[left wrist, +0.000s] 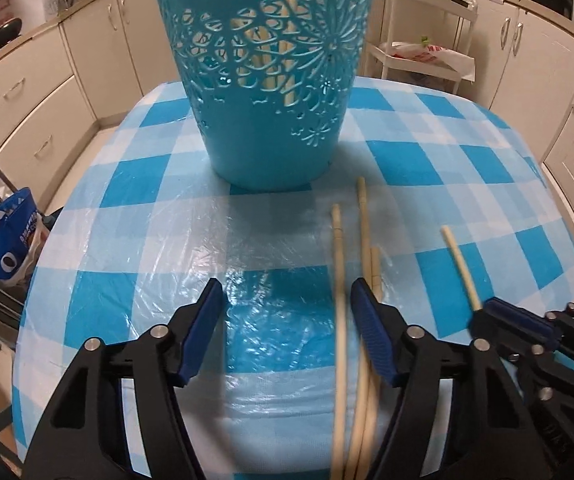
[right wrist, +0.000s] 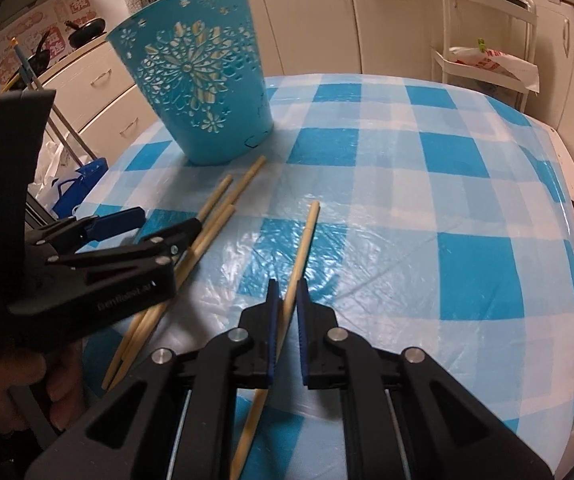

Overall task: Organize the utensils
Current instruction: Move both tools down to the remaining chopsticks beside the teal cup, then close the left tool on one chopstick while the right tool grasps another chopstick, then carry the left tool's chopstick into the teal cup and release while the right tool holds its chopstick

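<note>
With the right gripper [right wrist: 286, 304] clamped on one chopstick [right wrist: 305, 236] at lower centre, the left gripper [left wrist: 287, 304], jaws apart, should centre on the loose chopsticks [left wrist: 363, 220] before squeezing, clear of the basket [left wrist: 271, 80] above.
</note>
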Available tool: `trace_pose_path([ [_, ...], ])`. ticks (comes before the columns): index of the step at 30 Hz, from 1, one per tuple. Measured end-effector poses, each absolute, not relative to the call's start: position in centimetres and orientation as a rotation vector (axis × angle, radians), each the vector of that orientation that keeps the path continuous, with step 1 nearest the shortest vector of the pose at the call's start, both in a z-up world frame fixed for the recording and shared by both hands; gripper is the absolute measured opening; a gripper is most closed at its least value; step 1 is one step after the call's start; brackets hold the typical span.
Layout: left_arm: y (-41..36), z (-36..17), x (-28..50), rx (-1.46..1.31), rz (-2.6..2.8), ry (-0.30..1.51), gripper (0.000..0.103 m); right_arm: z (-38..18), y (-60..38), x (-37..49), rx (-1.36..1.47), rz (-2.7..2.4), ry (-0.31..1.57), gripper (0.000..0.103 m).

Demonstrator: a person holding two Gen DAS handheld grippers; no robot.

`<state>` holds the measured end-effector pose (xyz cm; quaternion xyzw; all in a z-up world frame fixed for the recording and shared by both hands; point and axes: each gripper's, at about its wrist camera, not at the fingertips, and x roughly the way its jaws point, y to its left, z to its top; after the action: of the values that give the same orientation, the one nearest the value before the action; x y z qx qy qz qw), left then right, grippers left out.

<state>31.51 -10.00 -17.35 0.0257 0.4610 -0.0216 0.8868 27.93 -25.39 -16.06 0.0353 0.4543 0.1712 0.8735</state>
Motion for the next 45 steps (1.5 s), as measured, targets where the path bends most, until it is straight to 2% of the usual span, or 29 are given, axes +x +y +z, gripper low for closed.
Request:
trace_pose_path([
  [2,-10.1,-17.3,31.1,0.049,-0.041,0.947,0.043,-16.1,-24.8,27.9,0.050,0.375,0.950,0.010],
  [4,-9.7,-17.2,30.9,0.025,-0.015,0.942,0.017,-16.0,-23.6,27.6,-0.010,0.415,0.948,0.010],
  [6,-8.0,-17.0,30.3,-0.060,0.020,0.940,0.007,-16.0,-22.5,27.2,-0.067,0.465,0.953,0.010],
  [11,-4.3,-17.0,28.3,-0.220,0.015,0.923,0.006,-16.0,-22.0,26.7,-0.051,0.496,0.979,0.010],
  [20,-4.0,-17.0,30.3,-0.149,-0.065,0.996,0.011,-15.9,-21.3,27.8,-0.025,0.428,0.973,0.011],
  [22,-4.3,-17.0,30.7,-0.118,-0.073,1.001,0.011,-15.9,-21.2,27.8,-0.047,0.404,0.974,0.006],
  [24,-4.7,-17.0,30.8,-0.088,-0.103,0.997,0.010,-15.8,-21.6,28.0,-0.034,0.387,0.987,0.006],
  [25,-4.8,-17.0,30.8,-0.083,-0.122,0.996,0.006,-15.8,-21.9,28.0,-0.021,0.361,0.995,0.006],
  [31,-6.5,-17.0,30.3,0.017,-0.286,0.974,0.006,-15.8,-24.0,27.4,0.117,0.297,1.021,0.006],
  [45,-7.0,-16.7,30.2,0.080,-0.298,0.993,0.006,-15.7,-23.2,27.5,0.037,0.300,1.020,0.006],
])
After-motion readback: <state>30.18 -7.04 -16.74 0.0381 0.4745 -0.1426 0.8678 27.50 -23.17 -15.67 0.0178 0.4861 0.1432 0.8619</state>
